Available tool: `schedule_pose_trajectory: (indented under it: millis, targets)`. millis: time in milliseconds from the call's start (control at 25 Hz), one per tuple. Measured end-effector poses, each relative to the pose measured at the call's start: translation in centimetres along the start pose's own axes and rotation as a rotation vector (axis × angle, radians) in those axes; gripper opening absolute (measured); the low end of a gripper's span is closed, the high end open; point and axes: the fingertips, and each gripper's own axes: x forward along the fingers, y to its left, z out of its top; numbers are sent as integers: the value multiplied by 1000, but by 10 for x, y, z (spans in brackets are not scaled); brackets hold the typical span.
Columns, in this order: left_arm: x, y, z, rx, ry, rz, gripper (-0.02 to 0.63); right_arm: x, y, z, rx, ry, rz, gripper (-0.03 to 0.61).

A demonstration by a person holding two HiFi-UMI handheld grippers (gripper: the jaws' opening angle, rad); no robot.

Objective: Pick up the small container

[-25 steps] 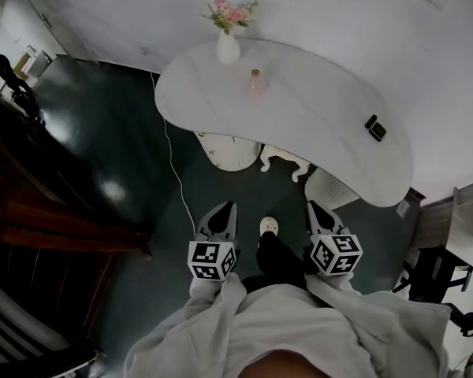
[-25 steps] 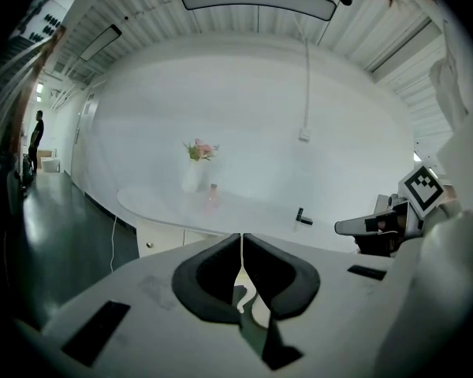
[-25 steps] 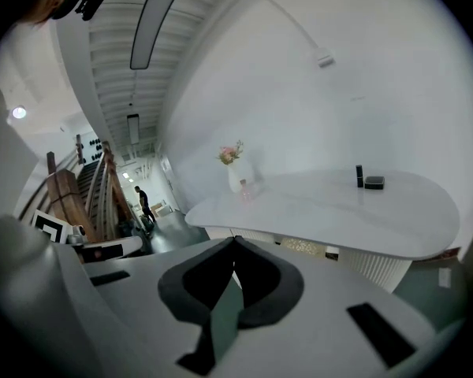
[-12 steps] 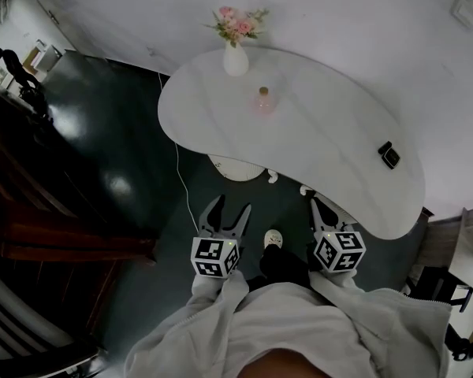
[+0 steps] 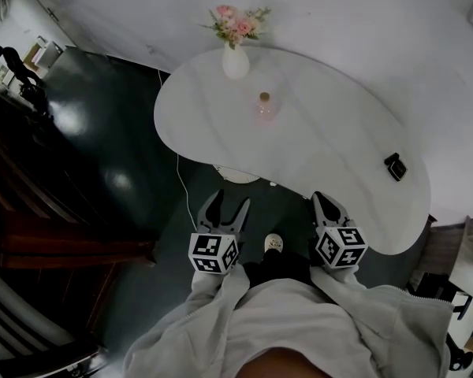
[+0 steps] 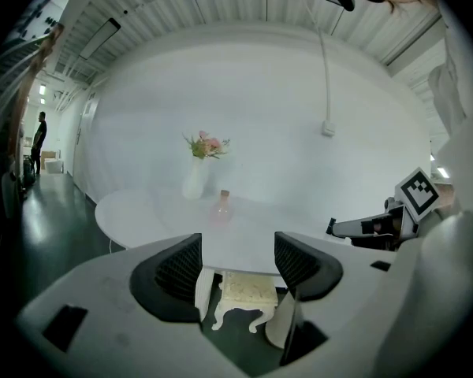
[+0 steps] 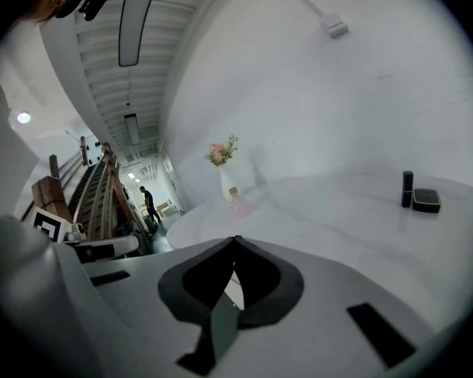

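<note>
- left tool (image 5: 229, 205) has just opened up wide, nothing between the jaws
- right tool (image 5: 325, 201) is pinched shut, empty
- small container (image 5: 264, 109) sits near the far edge of the bench (image 5: 331, 140)

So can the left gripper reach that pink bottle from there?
Probably not yet: the left gripper, jaws just opened and empty, hangs short of the table, and the bottle stands well in. Nothing blocks the way.
</note>
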Motion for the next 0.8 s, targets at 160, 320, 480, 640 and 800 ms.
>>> schedule_pose_trajectory:
  millis: [160,320,480,640,800]
  targets:
    - [12,4,3,0,1,-5,267,11,-3,2,5,3,2,49]
    - [21,6,6,6,13,-11,267,16,-6,4,16,7,-11,49]
    - [34,16,10,11,22,-14,267,25,-10,3,29,21,-32,49]
    - [56,29,19,20,34,-32,267,35,-21,11,50,13,-79,49]
    - [90,35,38,38,42,-78,267,52,-33,32,74,-5,-126,49]
